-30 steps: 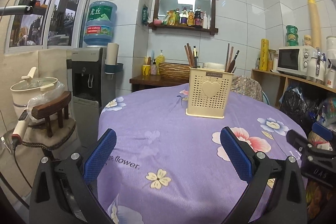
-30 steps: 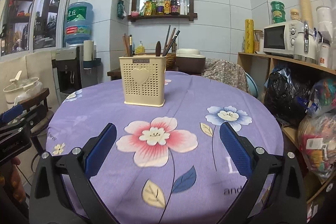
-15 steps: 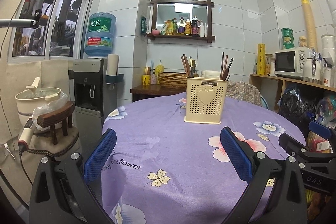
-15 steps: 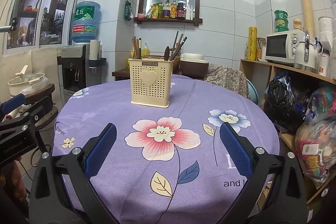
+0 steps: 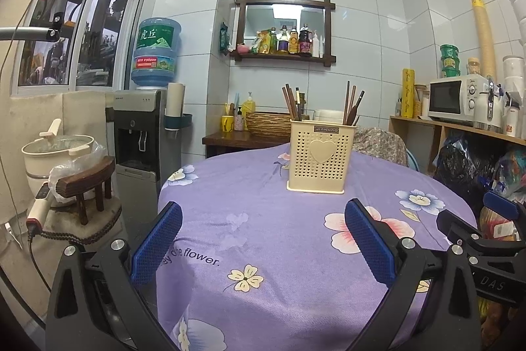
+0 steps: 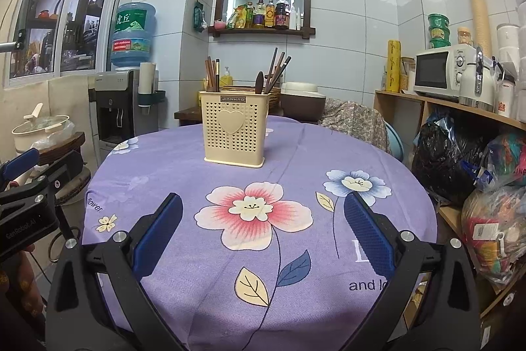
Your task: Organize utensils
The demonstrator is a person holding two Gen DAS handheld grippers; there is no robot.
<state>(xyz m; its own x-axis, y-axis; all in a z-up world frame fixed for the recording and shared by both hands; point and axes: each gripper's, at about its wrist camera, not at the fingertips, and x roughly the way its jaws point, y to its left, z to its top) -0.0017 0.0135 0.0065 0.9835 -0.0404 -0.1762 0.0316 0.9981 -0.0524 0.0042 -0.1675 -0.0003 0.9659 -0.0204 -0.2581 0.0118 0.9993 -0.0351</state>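
Standing upright toward the far side of the purple tablecloth (image 6: 184, 160), the cream holder (image 6: 234, 134) already carries the utensils (image 6: 274, 71) in two bunches; nothing loose shows. Left gripper (image 5: 263, 247) and right gripper (image 6: 263, 234) hang spread and empty, well short of it; the task looks essentially done.

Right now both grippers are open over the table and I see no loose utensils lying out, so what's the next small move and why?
Probably ease both grippers back and stop. The utensils all stand upright inside the cream holder, and the purple tablecloth around it shows nothing loose. The left gripper and right gripper are open and hold nothing, well short of the holder, so there seems to be nothing to pick up.
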